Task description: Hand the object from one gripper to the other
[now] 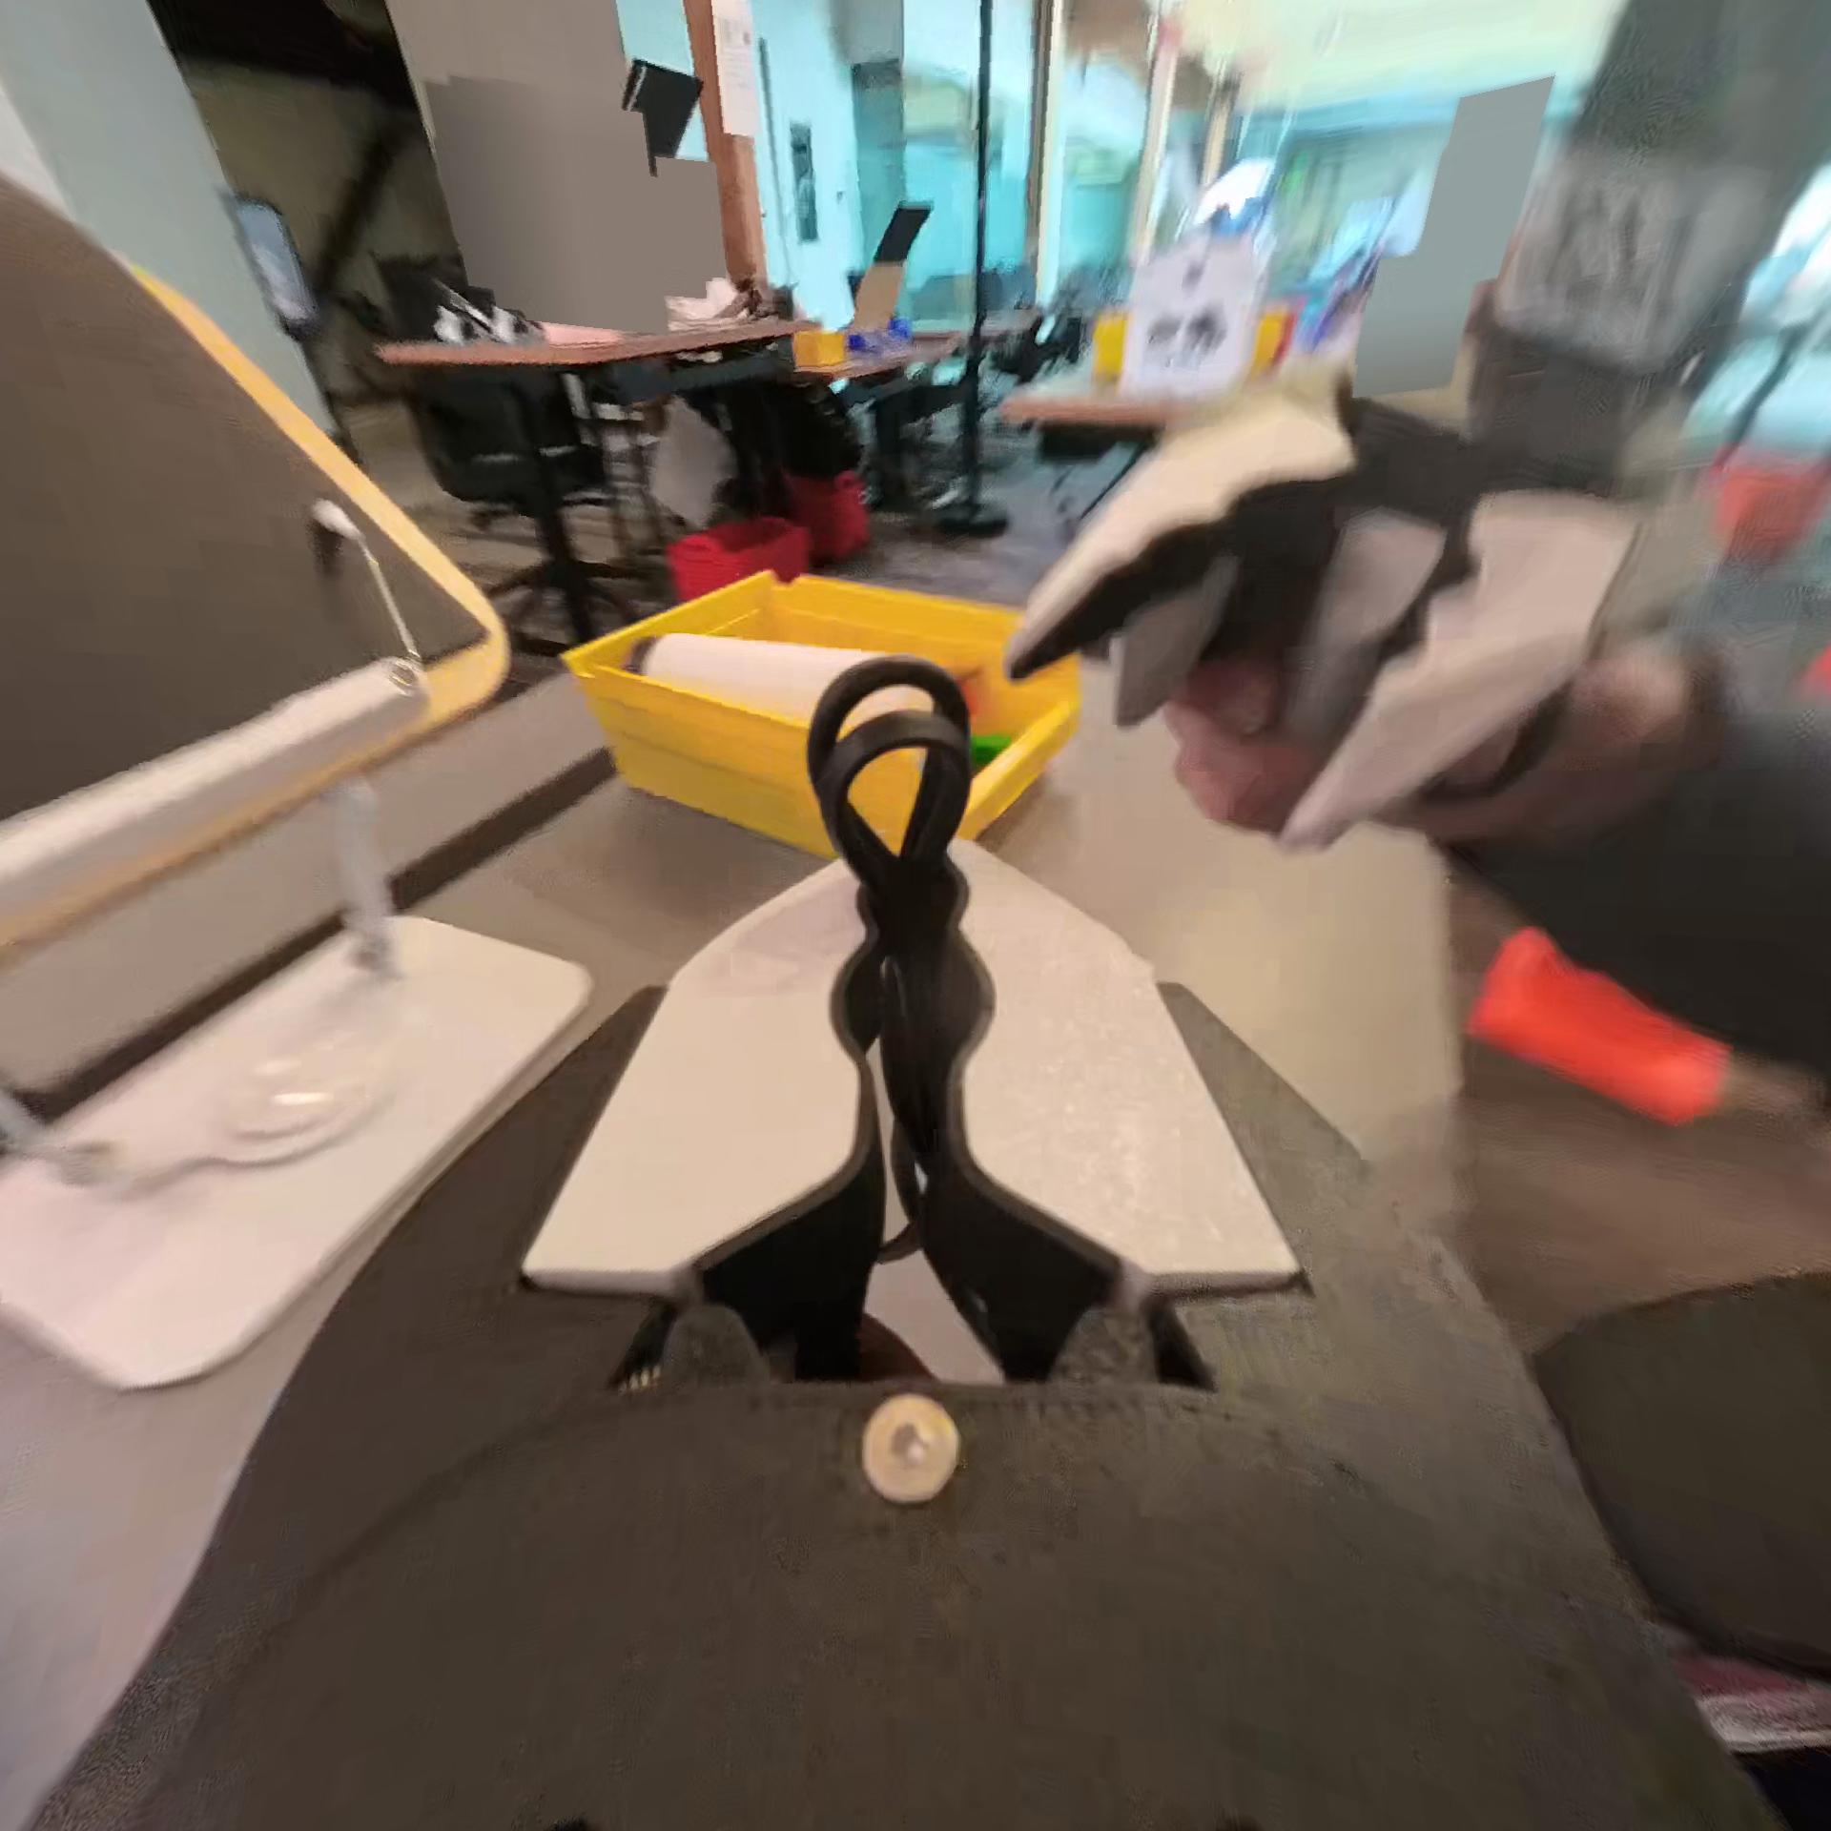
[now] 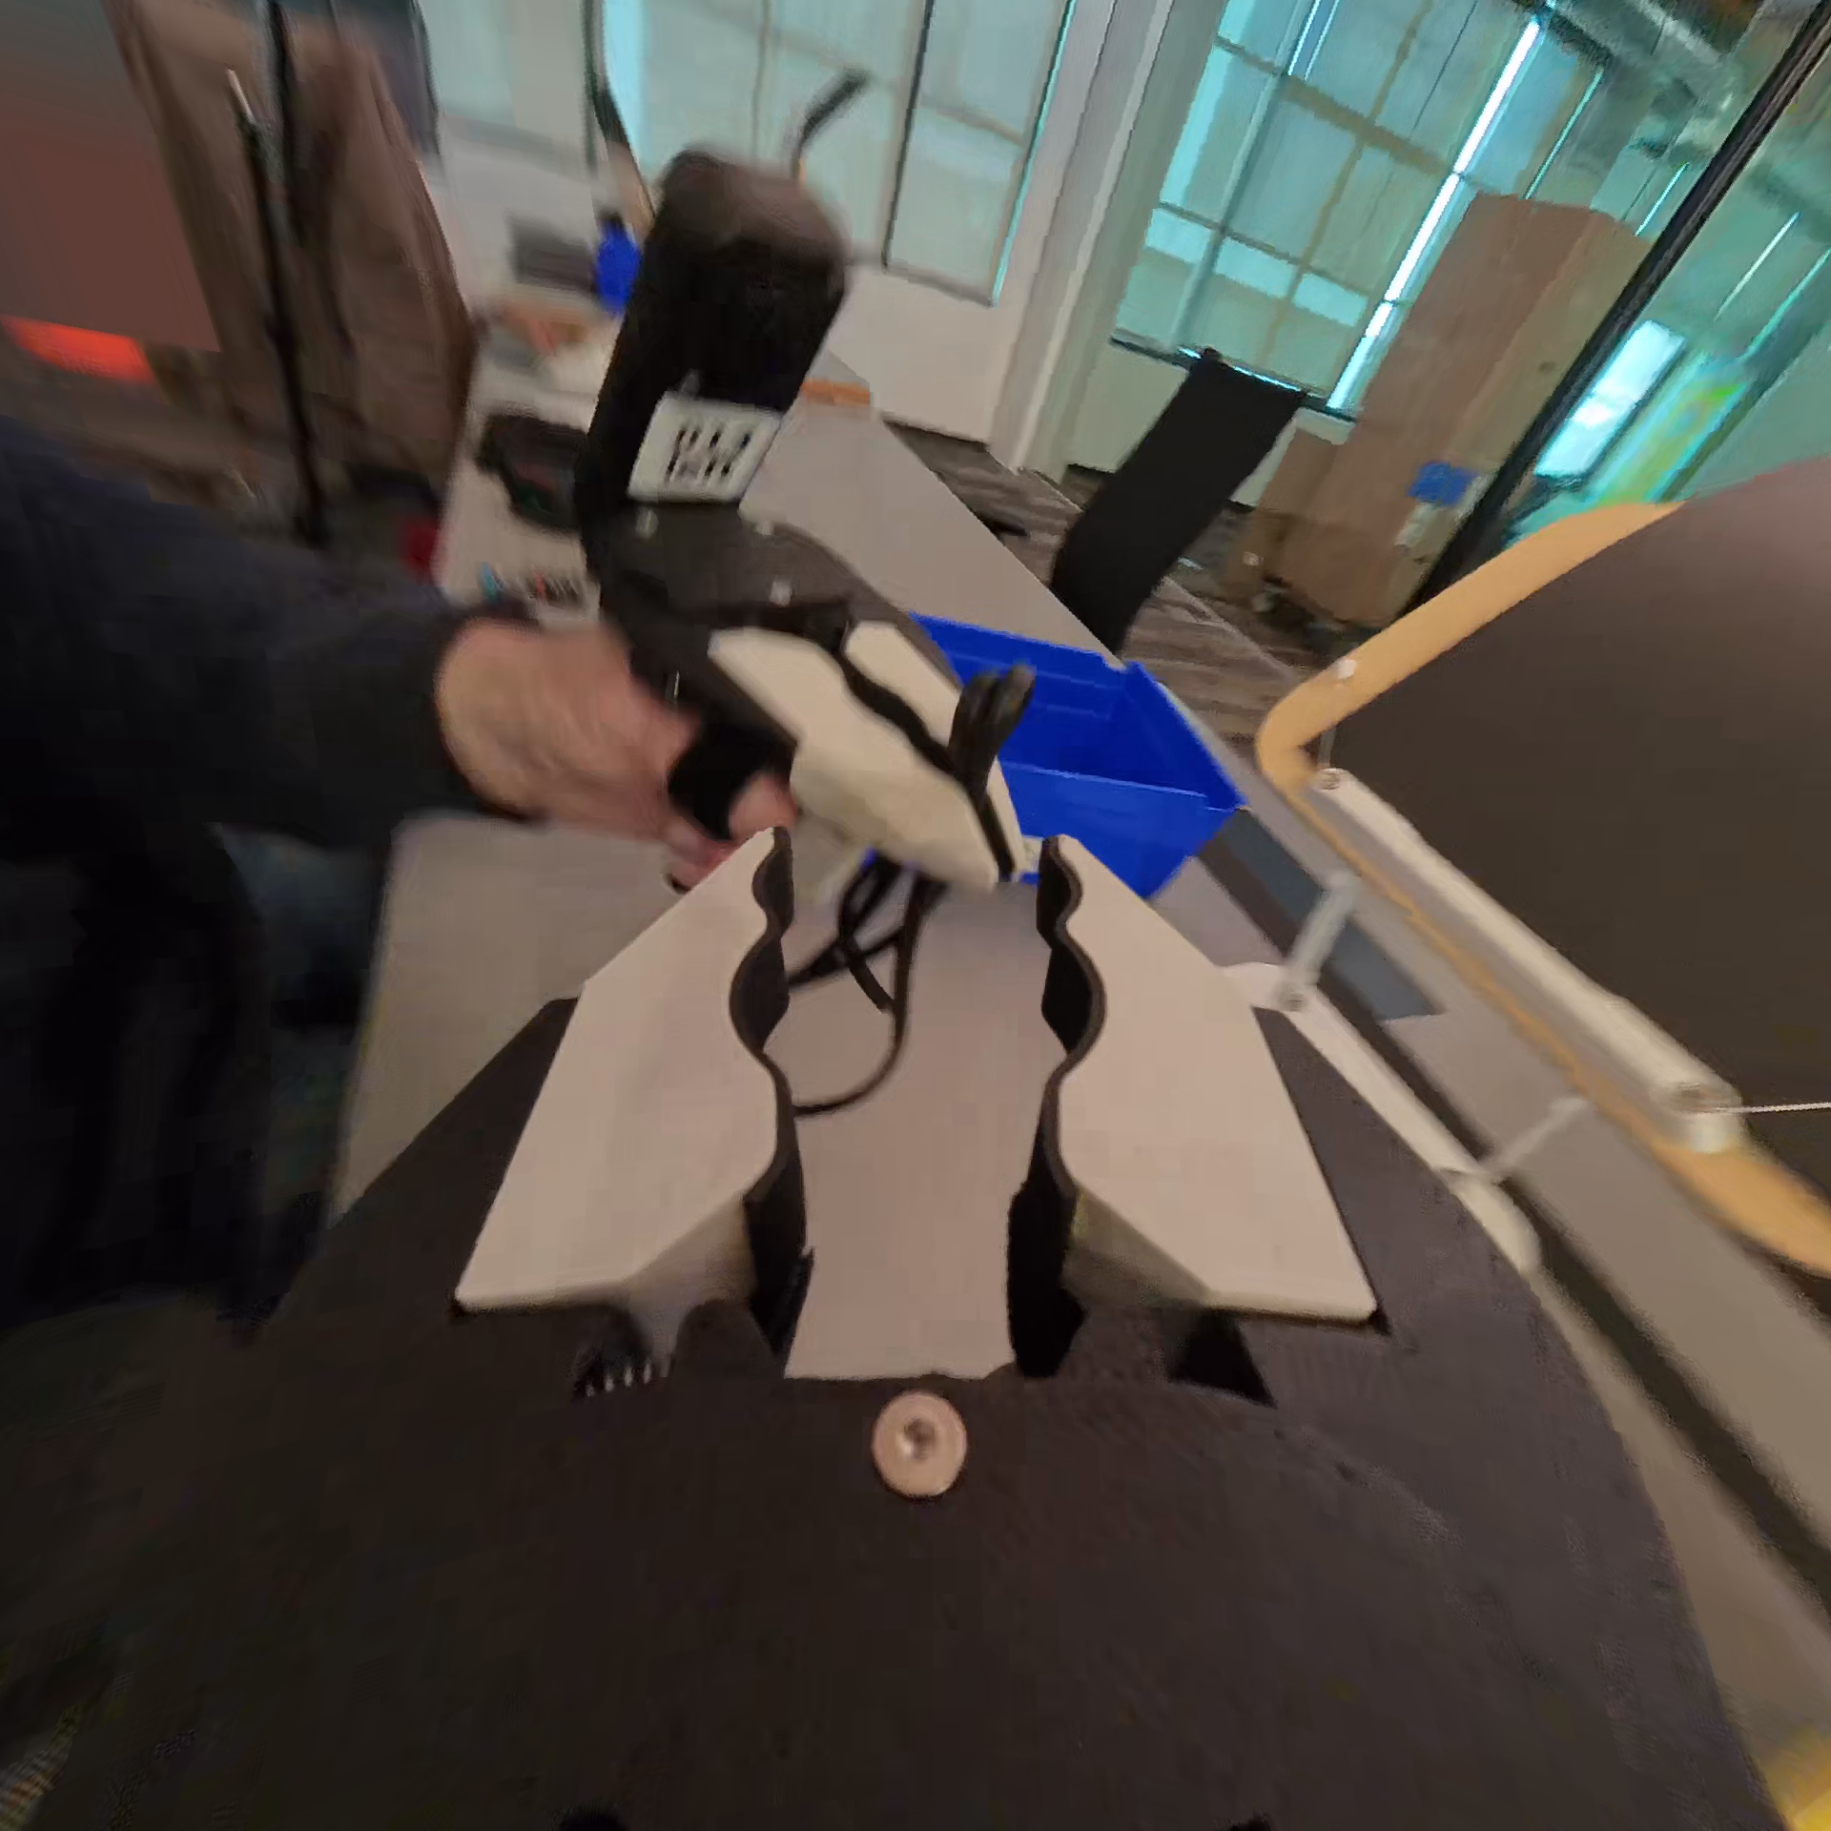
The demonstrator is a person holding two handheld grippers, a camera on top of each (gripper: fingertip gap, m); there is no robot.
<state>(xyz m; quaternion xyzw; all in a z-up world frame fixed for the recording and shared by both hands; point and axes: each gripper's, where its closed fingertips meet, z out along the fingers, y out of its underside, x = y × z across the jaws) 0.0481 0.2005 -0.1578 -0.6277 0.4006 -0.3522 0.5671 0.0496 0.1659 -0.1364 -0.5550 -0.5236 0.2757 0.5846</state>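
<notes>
We see left gripper (image 1: 912,872) jaws clamped on black cable (image 1: 897,753), loops raised above tabletop (image 1: 1238,892); right gripper (image 2: 912,872) jaws spread wide, holding nothing, near cable, yellow bin (image 1: 753,753) behind

Support is a flat grey tabletop (image 1: 1238,892). A yellow rectangular plastic bin (image 1: 793,763) is seen at frame centre, a white flat lamp base (image 1: 297,1139) at lower left, an orange blurred object (image 1: 1595,1030) at right. In the right wrist view, a blue rectangular plastic bin (image 2: 1100,783) is seen at centre.
</notes>
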